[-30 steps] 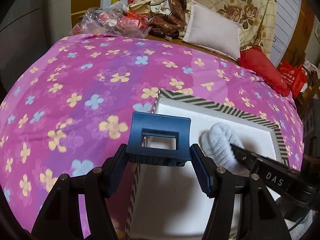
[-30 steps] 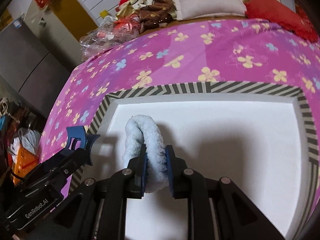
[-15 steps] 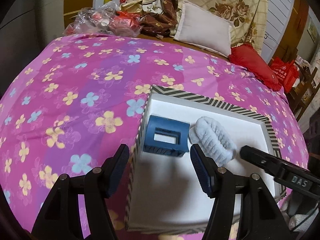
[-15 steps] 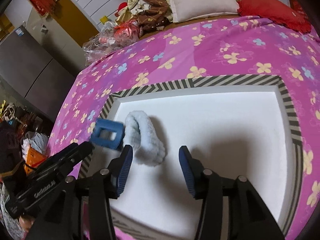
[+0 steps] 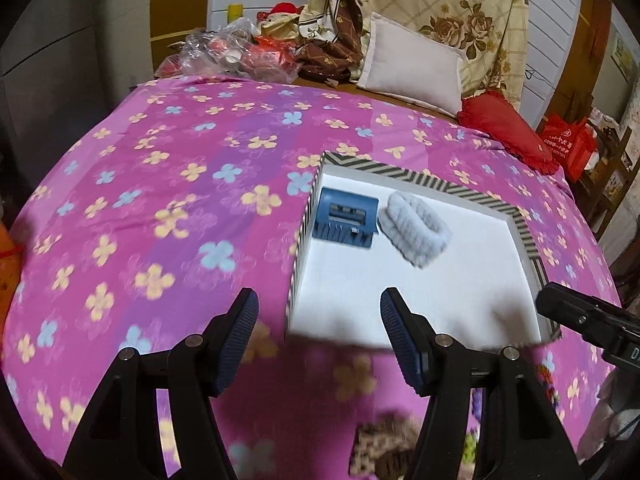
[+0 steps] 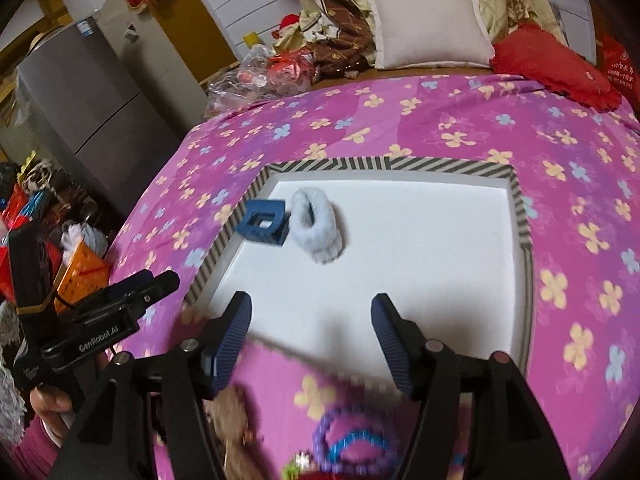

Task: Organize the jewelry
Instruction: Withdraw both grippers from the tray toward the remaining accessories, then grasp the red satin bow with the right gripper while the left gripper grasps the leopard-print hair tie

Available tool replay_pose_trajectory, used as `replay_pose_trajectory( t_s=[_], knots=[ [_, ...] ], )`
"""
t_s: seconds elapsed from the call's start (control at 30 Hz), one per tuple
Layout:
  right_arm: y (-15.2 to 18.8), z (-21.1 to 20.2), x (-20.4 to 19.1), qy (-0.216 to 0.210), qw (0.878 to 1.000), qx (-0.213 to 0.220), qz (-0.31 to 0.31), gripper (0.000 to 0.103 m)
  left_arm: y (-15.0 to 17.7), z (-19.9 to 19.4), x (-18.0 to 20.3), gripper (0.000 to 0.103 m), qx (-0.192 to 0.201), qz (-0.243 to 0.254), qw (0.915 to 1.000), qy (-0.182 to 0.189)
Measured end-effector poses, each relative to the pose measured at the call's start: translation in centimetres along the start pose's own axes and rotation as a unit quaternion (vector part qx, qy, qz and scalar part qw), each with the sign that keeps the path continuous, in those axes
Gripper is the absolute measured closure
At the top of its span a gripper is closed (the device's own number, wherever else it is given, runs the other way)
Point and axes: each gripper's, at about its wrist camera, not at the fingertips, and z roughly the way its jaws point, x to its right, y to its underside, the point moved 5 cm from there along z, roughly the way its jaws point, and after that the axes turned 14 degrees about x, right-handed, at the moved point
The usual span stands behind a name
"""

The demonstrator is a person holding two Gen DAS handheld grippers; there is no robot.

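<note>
A blue claw hair clip (image 5: 346, 218) (image 6: 262, 224) lies in the far left corner of a white tray with a striped rim (image 5: 436, 182) (image 6: 384, 164). A fluffy pale-blue scrunchie (image 5: 416, 230) (image 6: 316, 230) rests right beside the clip. My left gripper (image 5: 318, 338) is open and empty, pulled back over the tray's near left corner. My right gripper (image 6: 311, 336) hangs over the tray's near edge with its jaws opening and nothing between them. A purple bead bracelet (image 6: 354, 440) and other blurred jewelry lie on the bedspread under the right gripper.
The tray sits on a pink flowered bedspread (image 5: 160, 200). A white pillow (image 5: 412, 68), a red cushion (image 5: 504, 128) and plastic bags (image 5: 236, 56) line the bed's far end. A brown patterned item (image 5: 384, 444) lies near me. An orange basket (image 6: 80, 272) stands beside the bed.
The left gripper let go of the blue clip in the tray and the right gripper let go of the scrunchie. Both opened and drew back toward me, away from the two items.
</note>
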Motion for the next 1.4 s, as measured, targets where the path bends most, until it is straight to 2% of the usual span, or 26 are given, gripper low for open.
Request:
replay_pose_trajectory(
  t_s=[0.33, 0.67, 0.8, 1.2, 1.4],
  knots=[
    [4.1, -5.3, -1.0, 0.006, 1.0, 0.012, -0.028, 0.036, 2.3, -5.3, 1.2, 0.048, 0.029, 0.021, 0.9991, -0.024],
    [6.5, -8.1, -1.9, 0.016, 0.998, 0.028, -0.048, 0.035, 4.3, -8.2, 2.2, 0.048, 0.044, 0.037, 0.9973, -0.044],
    [7.5, -8.7, -2.2, 0.017, 0.998, 0.027, -0.053, 0.032, 5.3, -9.1, 2.6, 0.048, 0.048, 0.038, 0.9971, -0.046],
    [9.0, -10.2, -2.7, 0.018, 0.997, 0.027, -0.065, 0.03, 7.6, -10.4, 3.2, 0.048, 0.037, 0.029, 0.9982, -0.036],
    [9.7, -11.2, -1.4, 0.03, 0.997, 0.027, -0.065, 0.029, 8.7, -10.5, 1.4, 0.048, 0.01, -0.016, 0.9997, -0.014]
  ],
)
